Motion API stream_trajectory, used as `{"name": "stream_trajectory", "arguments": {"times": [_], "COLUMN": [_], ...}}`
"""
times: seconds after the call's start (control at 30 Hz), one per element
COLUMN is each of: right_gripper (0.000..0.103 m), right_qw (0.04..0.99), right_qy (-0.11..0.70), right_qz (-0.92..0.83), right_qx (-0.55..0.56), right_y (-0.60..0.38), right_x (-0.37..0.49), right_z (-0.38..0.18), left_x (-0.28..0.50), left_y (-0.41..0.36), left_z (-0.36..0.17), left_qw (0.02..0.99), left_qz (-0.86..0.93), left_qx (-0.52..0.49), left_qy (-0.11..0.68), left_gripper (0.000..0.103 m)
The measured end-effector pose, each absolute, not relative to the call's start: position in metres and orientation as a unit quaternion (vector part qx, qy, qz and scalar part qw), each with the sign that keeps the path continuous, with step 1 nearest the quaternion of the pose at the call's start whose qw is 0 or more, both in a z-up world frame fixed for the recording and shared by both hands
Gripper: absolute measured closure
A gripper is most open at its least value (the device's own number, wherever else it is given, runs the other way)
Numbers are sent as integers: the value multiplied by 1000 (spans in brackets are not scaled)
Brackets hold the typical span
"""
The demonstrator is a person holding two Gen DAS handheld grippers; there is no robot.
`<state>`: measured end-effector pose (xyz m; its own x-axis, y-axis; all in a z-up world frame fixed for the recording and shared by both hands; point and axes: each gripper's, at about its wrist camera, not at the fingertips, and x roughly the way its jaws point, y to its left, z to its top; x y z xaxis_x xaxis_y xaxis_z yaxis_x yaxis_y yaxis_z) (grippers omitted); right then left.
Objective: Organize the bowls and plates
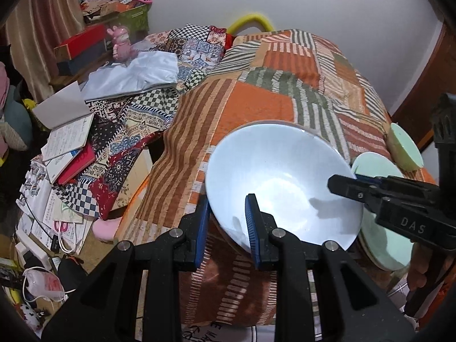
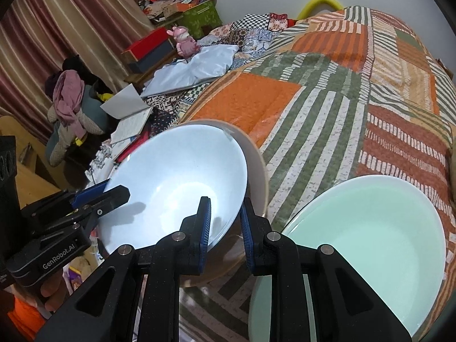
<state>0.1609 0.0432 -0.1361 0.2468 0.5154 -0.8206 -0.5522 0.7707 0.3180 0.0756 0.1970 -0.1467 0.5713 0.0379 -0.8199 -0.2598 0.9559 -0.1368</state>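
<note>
A pale blue bowl [image 1: 280,176] is tilted above the patchwork quilt [image 1: 256,91], held from both sides. My left gripper [image 1: 226,225] is shut on its near-left rim. My right gripper [image 2: 225,228] is shut on its right rim; it shows in the left wrist view [image 1: 343,183] too. The blue bowl [image 2: 176,182] sits inside a beige bowl [image 2: 256,168] in the right wrist view. A mint green plate [image 2: 367,228] lies to the right. It shows in the left wrist view [image 1: 379,228], with a mint green bowl [image 1: 404,145] on its side beyond it.
The quilt [image 2: 356,85] covers a bed. To the left lie a white cloth [image 1: 134,74], open notebooks [image 1: 68,136], a pink figurine [image 1: 121,42] and boxes [image 1: 82,48]. Cables and papers [image 1: 42,228] litter the floor at the lower left.
</note>
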Motion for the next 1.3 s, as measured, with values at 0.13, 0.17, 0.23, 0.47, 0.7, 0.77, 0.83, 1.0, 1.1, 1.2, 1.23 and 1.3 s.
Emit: {"name": "stream_trajectory", "arguments": {"times": [0.13,0.17,0.23,0.47,0.7,0.77,0.83,1.0,1.1,1.2,1.23,1.3], "right_gripper": [82,82,82,78,66,66,65,50,49,42,40,38], "right_qw": [792,791,792,807,826,831,837,857,871,879,881,889], "right_qy": [508,508,507,490,461,453,446,421,403,395,393,383], "right_qz": [339,339,340,329,324,321,317,298,280,267,262,251], "right_qx": [-21,-22,-26,-33,-25,-20,-18,-16,-11,-6,-4,1], "right_y": [40,40,39,30,8,-2,-11,-41,-64,-83,-89,-103], "right_x": [162,162,160,160,160,161,161,161,162,165,165,166], "right_z": [-132,-132,-132,-121,-101,-94,-88,-72,-63,-56,-54,-51], "left_x": [78,79,80,77,78,80,82,92,98,107,111,119], "left_y": [192,190,186,179,160,154,144,115,97,79,73,60], "left_z": [-145,-145,-144,-133,-101,-94,-86,-70,-63,-59,-58,-56], "left_qw": [882,882,883,888,902,906,911,919,924,925,926,926], "left_qz": [82,82,82,80,59,54,49,35,28,19,15,8], "left_qx": [-109,-105,-96,-85,-82,-82,-76,-63,-52,-46,-44,-38], "left_qy": [452,451,452,444,419,413,403,389,378,376,376,375], "left_gripper": [78,78,78,78,75,67,58,45,40,37,36,36]}}
